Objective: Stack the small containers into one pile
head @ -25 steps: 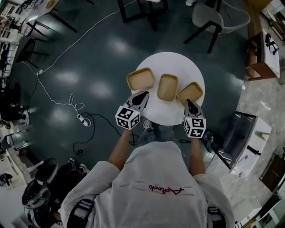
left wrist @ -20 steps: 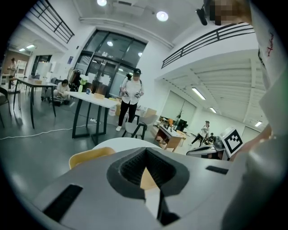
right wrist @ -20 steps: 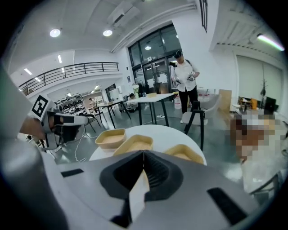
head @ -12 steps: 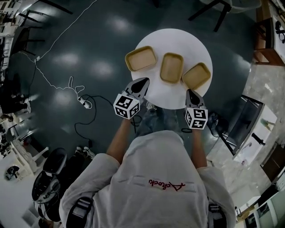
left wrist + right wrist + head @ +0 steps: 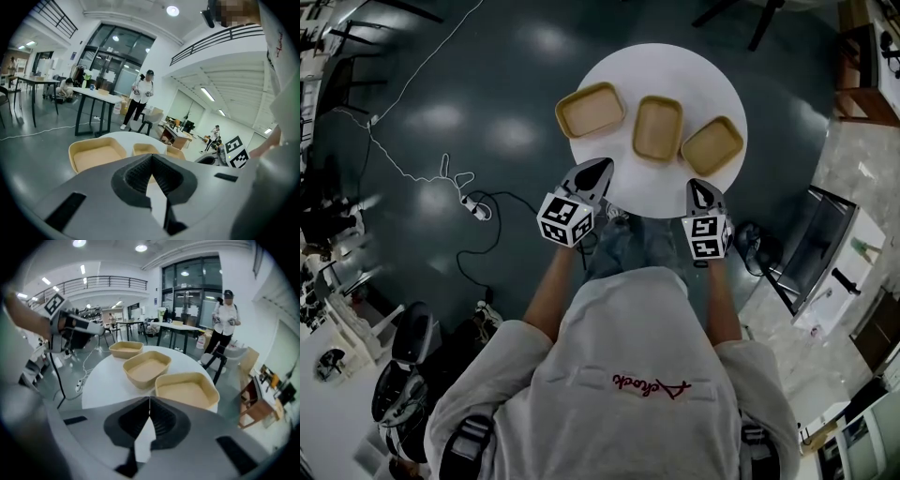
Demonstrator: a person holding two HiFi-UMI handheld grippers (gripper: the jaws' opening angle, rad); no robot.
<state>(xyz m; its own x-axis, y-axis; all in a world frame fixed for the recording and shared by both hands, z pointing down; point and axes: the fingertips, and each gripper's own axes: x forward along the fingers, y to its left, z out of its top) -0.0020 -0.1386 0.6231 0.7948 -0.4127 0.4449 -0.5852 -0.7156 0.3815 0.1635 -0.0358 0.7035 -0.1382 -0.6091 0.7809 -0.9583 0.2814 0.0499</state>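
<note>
Three empty tan containers stand apart in a row on the round white table [image 5: 675, 80]: a left one [image 5: 591, 110], a middle one [image 5: 658, 128] and a right one [image 5: 712, 145]. My left gripper [image 5: 602, 167] hovers at the table's near edge, just short of the left container [image 5: 96, 153], with its jaws shut and empty. My right gripper [image 5: 697, 185] is near the front rim, just short of the right container [image 5: 187, 390], also shut with nothing held. The right gripper view shows the middle container [image 5: 146, 367] and the far one [image 5: 125, 348] beyond.
A power strip with a white cable [image 5: 473, 202] lies on the dark floor to the left. A wooden cabinet [image 5: 862, 66] stands at the right. A person [image 5: 225, 319] stands beyond the table, by desks and chairs.
Both grippers have sunk toward the table's near edge, and the right one has rolled. The head view has shifted, so the table sits higher in it. The containers have not moved.
</note>
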